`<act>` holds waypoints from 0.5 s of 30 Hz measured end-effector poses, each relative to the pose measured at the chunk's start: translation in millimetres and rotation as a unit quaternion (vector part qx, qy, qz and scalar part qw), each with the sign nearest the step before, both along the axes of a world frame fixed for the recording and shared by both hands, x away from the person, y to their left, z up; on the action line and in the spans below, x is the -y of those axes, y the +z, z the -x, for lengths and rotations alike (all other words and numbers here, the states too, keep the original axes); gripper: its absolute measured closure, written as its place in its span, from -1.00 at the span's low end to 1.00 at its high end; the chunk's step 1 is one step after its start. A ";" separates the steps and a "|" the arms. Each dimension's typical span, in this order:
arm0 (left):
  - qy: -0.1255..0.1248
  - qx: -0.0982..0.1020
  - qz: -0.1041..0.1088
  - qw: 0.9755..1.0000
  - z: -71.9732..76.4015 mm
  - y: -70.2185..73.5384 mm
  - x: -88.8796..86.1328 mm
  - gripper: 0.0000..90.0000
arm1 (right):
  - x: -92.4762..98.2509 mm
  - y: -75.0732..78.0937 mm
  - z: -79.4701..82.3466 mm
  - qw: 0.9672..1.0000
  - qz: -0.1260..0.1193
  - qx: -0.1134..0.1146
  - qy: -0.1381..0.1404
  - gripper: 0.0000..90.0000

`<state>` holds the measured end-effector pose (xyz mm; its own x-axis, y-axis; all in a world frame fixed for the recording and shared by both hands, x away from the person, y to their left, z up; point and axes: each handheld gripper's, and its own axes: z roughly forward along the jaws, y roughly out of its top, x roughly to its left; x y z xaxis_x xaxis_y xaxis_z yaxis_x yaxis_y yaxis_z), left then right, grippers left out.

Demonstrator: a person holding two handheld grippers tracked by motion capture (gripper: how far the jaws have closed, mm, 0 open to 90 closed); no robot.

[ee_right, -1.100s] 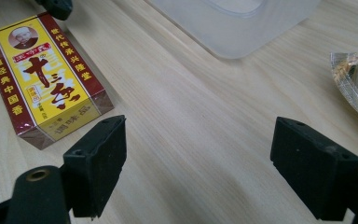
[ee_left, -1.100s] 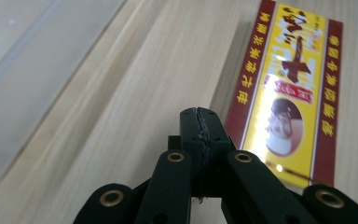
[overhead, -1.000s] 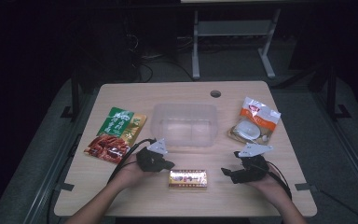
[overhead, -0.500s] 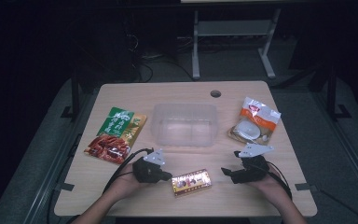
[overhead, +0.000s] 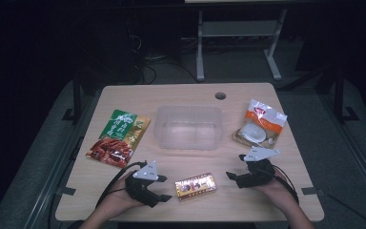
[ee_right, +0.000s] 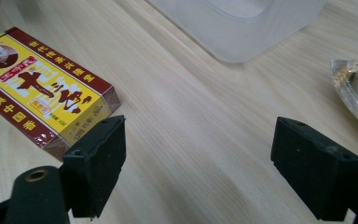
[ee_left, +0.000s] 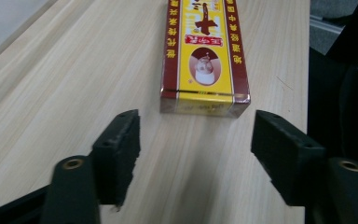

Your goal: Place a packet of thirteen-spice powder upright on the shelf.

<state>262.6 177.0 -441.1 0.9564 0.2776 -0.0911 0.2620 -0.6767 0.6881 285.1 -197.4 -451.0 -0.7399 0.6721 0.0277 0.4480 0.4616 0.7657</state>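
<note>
Wooden counter is holding everything, and it is the biggest thing in sight. Near its middle a clear plastic tub is sitting with nothing in it. To the left of the tub a green and red snack bag is lying flat, and to the right an orange and white bag is lying flat too.

Closer to the person, a little red and yellow box is lying flat between the two hands. A moment back it was lying straight, with the left claw right up against it. Now the box is sitting a bit crooked, and the left claw is pulled back to the left, apart from it. Its jaws have just been opening, and they are standing wide with nothing between them. I think the claw let the box go and needs a new grab before the box can go anywhere.

Right claw is resting low on the counter, pointing at the box, jaws wide apart and holding nothing.
</note>
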 end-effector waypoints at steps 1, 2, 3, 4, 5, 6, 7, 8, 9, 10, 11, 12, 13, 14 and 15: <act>-0.002 -0.001 0.001 1.000 0.2 -1.6 3.9 -0.35 | 0.1 0.0 -0.1 1.000 0.001 0.001 0.003 -0.61; -0.002 -0.001 0.001 1.000 0.2 -1.6 3.9 -0.36 | 0.1 0.0 -0.1 1.000 0.001 0.001 0.003 -0.61; -0.008 -0.003 0.003 1.000 0.7 -5.1 12.8 -0.38 | -0.3 -0.4 -0.8 1.000 -0.002 0.002 0.010 -0.63; -0.008 -0.003 0.003 1.000 0.7 -5.1 12.8 -0.38 | -0.3 -0.4 -0.8 1.000 -0.002 0.002 0.010 -0.63; -0.010 0.000 -0.001 1.000 0.5 -9.1 23.0 -0.40 | -0.8 -0.7 -1.1 1.000 -0.001 0.001 0.011 -0.64; -0.013 0.002 -0.006 1.000 0.4 -10.5 27.7 -0.41 | -0.9 -0.7 -1.1 1.000 -0.001 0.000 0.011 -0.64; -0.012 0.006 -0.009 1.000 0.5 -11.6 31.1 -0.42 | -1.1 -0.8 -1.1 1.000 -0.001 -0.001 0.012 -0.64; -0.014 0.013 -0.016 1.000 0.3 -13.2 35.9 -0.44 | -1.2 -0.8 -1.1 1.000 -0.001 -0.001 0.012 -0.64; -0.016 0.015 -0.019 1.000 -0.2 -14.2 38.1 -0.45 | -1.3 -0.9 -1.0 1.000 0.000 -0.001 0.013 -0.65; -0.016 0.015 -0.019 1.000 -0.2 -14.2 38.1 -0.45 | -1.3 -0.9 -1.0 1.000 0.000 -0.001 0.013 -0.65; -0.012 0.018 -0.020 1.000 -1.4 -17.5 43.7 -0.45 | -1.3 -0.9 -0.7 1.000 0.001 -0.001 0.014 -0.65; -0.012 0.018 -0.020 1.000 -1.4 -17.5 43.7 -0.45 | -1.3 -0.8 -0.6 1.000 0.000 -0.002 0.015 -0.65; -0.011 0.018 -0.022 1.000 -2.4 -18.8 45.2 -0.45 | -1.3 -0.8 -0.6 1.000 0.000 -0.002 0.015 -0.65; -0.010 0.017 -0.023 1.000 -3.4 -20.1 46.4 -0.45 | -1.3 -0.9 -0.6 1.000 0.000 -0.002 0.016 -0.65; -0.011 0.019 -0.025 0.999 -4.9 -21.2 46.5 -0.43 | -1.5 -1.1 -0.6 1.000 0.000 -0.004 0.016 -0.65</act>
<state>267.4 130.5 -462.3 0.9650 0.2590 -0.0416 0.2208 -0.7162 0.6620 285.7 -195.9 -452.2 -0.7614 0.6474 0.0337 0.4384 0.4759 0.7625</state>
